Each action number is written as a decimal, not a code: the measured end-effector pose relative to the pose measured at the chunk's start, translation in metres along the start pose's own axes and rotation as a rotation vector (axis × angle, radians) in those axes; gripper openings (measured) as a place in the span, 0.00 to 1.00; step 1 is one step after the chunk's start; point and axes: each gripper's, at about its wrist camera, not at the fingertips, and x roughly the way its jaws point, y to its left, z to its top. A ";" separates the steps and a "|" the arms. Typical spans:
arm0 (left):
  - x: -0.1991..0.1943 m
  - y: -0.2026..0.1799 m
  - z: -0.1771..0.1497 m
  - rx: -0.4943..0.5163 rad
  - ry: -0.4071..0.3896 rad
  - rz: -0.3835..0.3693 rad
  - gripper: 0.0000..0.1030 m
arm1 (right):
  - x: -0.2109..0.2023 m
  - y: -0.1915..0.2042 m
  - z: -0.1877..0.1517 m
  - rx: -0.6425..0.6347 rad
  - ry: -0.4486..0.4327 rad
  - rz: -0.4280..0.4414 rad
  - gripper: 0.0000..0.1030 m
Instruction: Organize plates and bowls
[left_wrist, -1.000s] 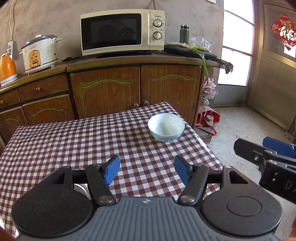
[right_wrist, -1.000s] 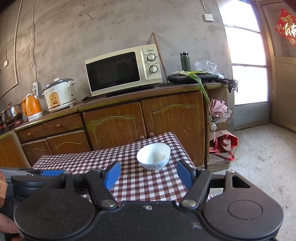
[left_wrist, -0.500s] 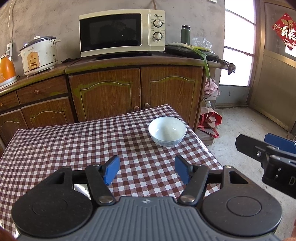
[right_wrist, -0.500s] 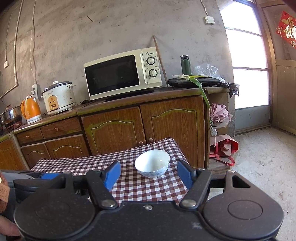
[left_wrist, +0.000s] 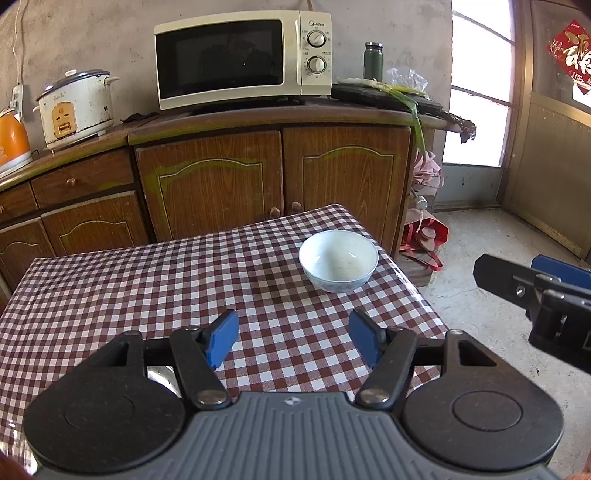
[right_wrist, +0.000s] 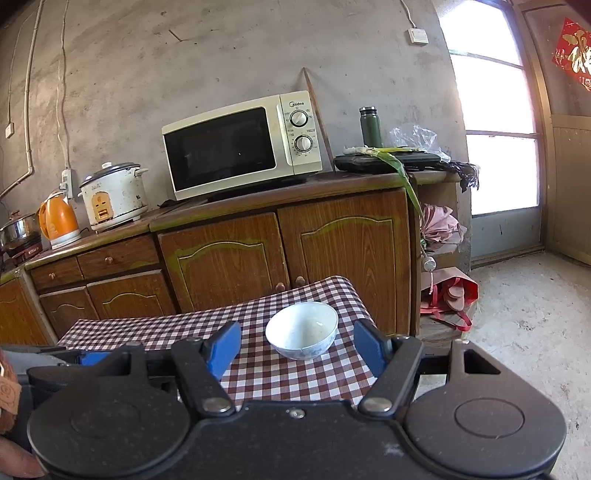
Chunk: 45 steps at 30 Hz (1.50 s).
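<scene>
A white bowl (left_wrist: 338, 260) stands upright and empty near the far right corner of the checked table (left_wrist: 147, 280); it also shows in the right wrist view (right_wrist: 301, 329). My left gripper (left_wrist: 293, 341) is open and empty above the table's near part, well short of the bowl. My right gripper (right_wrist: 296, 350) is open and empty, held off the table's right side, with the bowl ahead between its blue fingers (right_wrist: 221, 349). It appears at the right in the left wrist view (left_wrist: 532, 291). A shiny metal rim (left_wrist: 160, 374) peeks from under my left gripper.
Wooden cabinets (left_wrist: 273, 177) stand just behind the table, carrying a microwave (left_wrist: 240, 59), rice cooker (left_wrist: 75, 107) and orange kettle (left_wrist: 13, 142). A red bag (left_wrist: 424, 236) lies on the concrete floor right of the table. The table's right edge is close to the bowl.
Both grippers have drifted slightly; the bowl sits a little further right in the left wrist view and lower in the right wrist view. Both stay open and empty.
</scene>
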 end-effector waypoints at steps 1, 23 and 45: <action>0.001 0.000 0.001 0.001 0.001 0.002 0.66 | 0.001 0.000 0.000 0.000 -0.001 0.000 0.78; 0.028 0.003 0.012 -0.007 0.013 0.010 0.66 | 0.037 -0.008 0.001 0.008 0.024 -0.003 0.78; 0.082 -0.006 0.031 0.022 0.015 0.054 0.66 | 0.103 -0.031 0.006 -0.001 0.058 -0.029 0.78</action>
